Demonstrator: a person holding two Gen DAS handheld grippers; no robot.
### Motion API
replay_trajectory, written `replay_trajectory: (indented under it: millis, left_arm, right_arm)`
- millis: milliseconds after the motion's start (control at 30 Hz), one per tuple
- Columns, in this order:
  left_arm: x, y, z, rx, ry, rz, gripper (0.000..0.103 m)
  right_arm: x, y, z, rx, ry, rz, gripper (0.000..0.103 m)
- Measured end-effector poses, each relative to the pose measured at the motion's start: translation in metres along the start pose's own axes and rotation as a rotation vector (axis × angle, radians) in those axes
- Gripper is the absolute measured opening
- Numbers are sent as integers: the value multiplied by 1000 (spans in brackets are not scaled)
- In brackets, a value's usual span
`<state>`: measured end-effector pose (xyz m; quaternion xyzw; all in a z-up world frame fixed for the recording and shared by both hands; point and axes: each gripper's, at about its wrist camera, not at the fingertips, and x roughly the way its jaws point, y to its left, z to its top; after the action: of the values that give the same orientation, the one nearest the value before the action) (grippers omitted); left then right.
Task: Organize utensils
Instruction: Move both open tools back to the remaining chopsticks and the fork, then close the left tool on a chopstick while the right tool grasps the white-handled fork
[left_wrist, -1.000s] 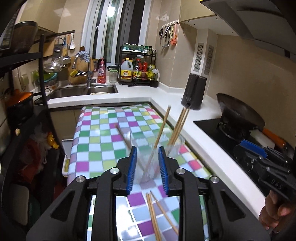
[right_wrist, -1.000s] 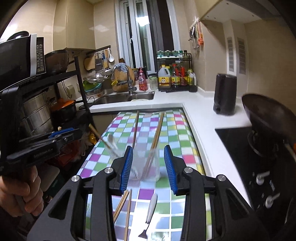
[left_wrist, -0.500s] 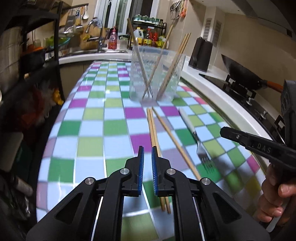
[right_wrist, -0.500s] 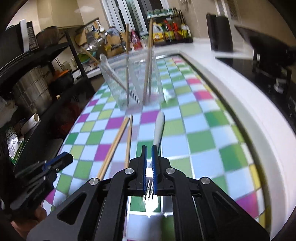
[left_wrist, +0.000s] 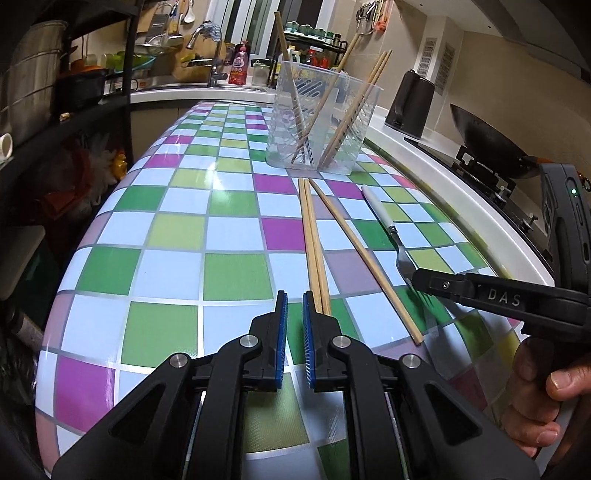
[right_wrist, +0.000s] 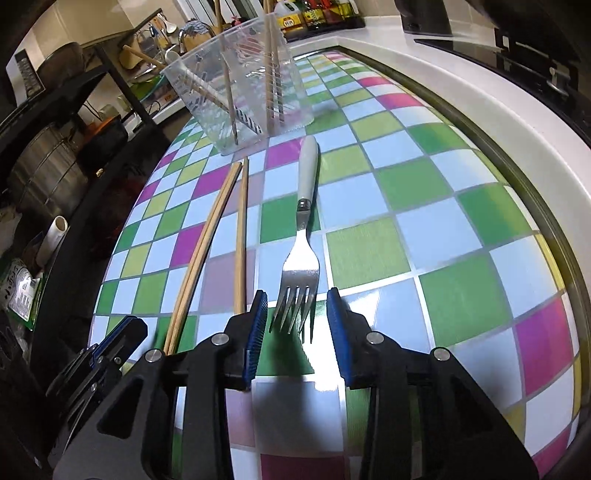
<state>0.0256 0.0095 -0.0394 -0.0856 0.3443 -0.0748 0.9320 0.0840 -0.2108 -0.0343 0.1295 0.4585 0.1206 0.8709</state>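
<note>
A clear plastic holder (left_wrist: 320, 117) (right_wrist: 242, 85) stands on the checkered table with several chopsticks and a white-handled utensil in it. Three wooden chopsticks (left_wrist: 314, 251) (right_wrist: 207, 243) lie flat in front of it. A white-handled fork (right_wrist: 301, 236) (left_wrist: 388, 229) lies to their right. My left gripper (left_wrist: 292, 310) is open by a narrow gap and empty, just left of the near ends of the chopstick pair. My right gripper (right_wrist: 297, 308) is open, its fingers either side of the fork tines, low over the table; it also shows in the left wrist view (left_wrist: 436, 284).
A white counter edge (right_wrist: 480, 96) and a stove with a wok (left_wrist: 487, 147) run along the right. A black kettle (left_wrist: 410, 103) stands behind. A dark shelf rack (left_wrist: 74, 92) with pots stands at the left. The sink (left_wrist: 207, 74) lies at the back.
Both grippers have dropped from the holder to the table's near end. The right one, nearly closed half a second ago, has opened around the fork tines. The left one has opened slightly.
</note>
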Motion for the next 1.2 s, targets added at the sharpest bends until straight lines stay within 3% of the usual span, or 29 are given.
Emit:
replay_trajectory:
  millis: [100, 167, 333, 1200]
  left_arm:
    - [3, -3, -3, 6, 14, -9, 9]
    - [3, -5, -4, 8, 16, -14, 9]
    - [8, -8, -7, 7, 43, -24, 9]
    - [12, -21, -10, 70, 39, 0, 10]
  right_arm:
    - [-2, 1, -3, 6, -5, -9, 33]
    - [-2, 1, -6, 14, -4, -3, 22]
    - [-2, 0, -8, 30, -17, -6, 19]
    - [-11, 15, -11, -77, -99, -70, 17]
